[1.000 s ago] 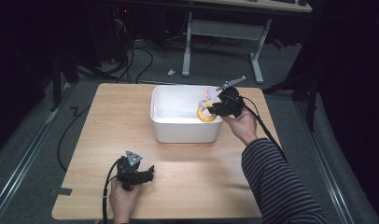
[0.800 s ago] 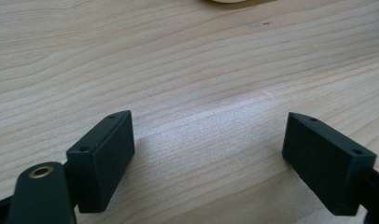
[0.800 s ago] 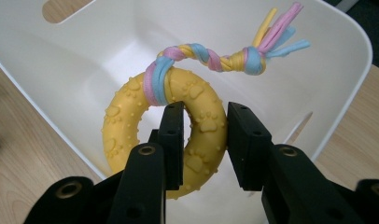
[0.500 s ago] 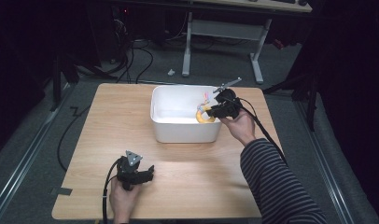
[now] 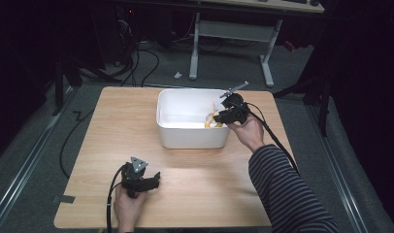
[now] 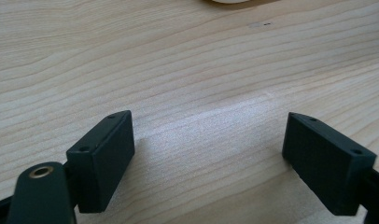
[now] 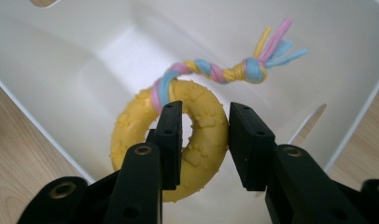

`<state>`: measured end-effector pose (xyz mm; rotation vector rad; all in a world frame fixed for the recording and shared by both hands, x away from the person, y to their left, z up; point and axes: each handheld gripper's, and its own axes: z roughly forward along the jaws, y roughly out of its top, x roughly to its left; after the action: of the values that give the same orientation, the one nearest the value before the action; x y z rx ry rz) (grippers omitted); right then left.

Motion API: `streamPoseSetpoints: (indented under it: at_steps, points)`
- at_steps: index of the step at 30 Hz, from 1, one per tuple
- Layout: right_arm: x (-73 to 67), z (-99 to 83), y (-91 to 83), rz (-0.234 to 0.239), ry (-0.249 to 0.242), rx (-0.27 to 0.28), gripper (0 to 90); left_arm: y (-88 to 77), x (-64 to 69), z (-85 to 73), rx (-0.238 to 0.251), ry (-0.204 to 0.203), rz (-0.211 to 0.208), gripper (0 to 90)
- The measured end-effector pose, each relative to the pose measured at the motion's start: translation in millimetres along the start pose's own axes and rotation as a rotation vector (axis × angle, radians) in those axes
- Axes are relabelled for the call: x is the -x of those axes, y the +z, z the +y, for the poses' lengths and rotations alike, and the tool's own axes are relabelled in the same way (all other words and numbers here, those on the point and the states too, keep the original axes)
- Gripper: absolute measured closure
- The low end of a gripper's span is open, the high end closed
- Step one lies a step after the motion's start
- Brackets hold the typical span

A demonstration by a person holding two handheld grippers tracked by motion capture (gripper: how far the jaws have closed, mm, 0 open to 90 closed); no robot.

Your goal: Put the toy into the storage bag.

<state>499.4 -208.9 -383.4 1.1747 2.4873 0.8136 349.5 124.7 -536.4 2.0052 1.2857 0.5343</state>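
- Yellow ring toy [image 7: 187,140], rubbery with raised paw prints, hangs inside the white bin [image 5: 185,136], at its right end in the high view.
- Right gripper [image 7: 204,140] is clamped on the ring's wall: one jaw goes through the ring's hole, the other sits on the outer edge.
- Braided rope tail [image 7: 234,70] in pink, blue and yellow is looped around the ring's top and runs off up and to the right, ending in loose frayed strands close to the bin's inner wall.
- Can't tell from the right gripper view whether the ring touches the bin floor; its lower edge is hidden behind the jaws.
- High view: right gripper [image 5: 223,116] sits over the bin's right rim, held by the right hand [image 5: 246,133] with a striped sleeve [image 5: 282,189] behind it; a bit of yellow shows just inside the rim.
- Left gripper [image 5: 154,180] is near the front edge of the wooden table [image 5: 112,126], well apart from the bin, held by the left hand [image 5: 128,206].
- Left gripper view: jaws spread wide, nothing between them, just bare wood grain below.
- Bin stands around the middle of the table's far half.
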Motion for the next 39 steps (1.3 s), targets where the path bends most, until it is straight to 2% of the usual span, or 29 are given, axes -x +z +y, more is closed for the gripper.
streamPoseSetpoints:
  at_steps: [7,9,12,21,26,34,36,39]
  points:
    - [-1.5,-1.6,-9.9,-0.024,-0.018,0.037,53.3,0.0,0.2,0.1,-0.002,0.003,0.001,17.0]
    - [-1.7,-5.2,-21.9,-0.048,-0.046,0.069,52.3,0.0,0.2,0.1,-0.003,0.003,0.002,16.9]
    - [-0.4,-8.5,-29.5,-0.049,-0.045,0.089,52.2,0.0,0.3,0.1,-0.003,0.003,0.002,16.9]
    - [16.4,-32.9,-58.6,-0.072,0.003,0.139,50.2,0.0,0.2,0.1,-0.004,0.004,0.002,16.9]
    - [23.4,-47.7,-75.3,-0.068,0.035,0.197,51.0,0.0,0.3,0.1,-0.003,0.004,0.002,16.9]
    - [28.3,-67.3,-95.0,-0.077,0.048,0.225,50.8,0.0,0.2,0.2,-0.004,0.004,0.002,16.9]
    - [30.4,-73.5,-99.3,-0.061,0.067,0.233,50.9,0.0,0.2,0.2,-0.004,0.004,0.002,16.9]
    - [32.5,-83.4,-106.8,-0.064,0.079,0.251,50.8,0.0,0.3,0.2,-0.003,0.004,0.002,16.9]
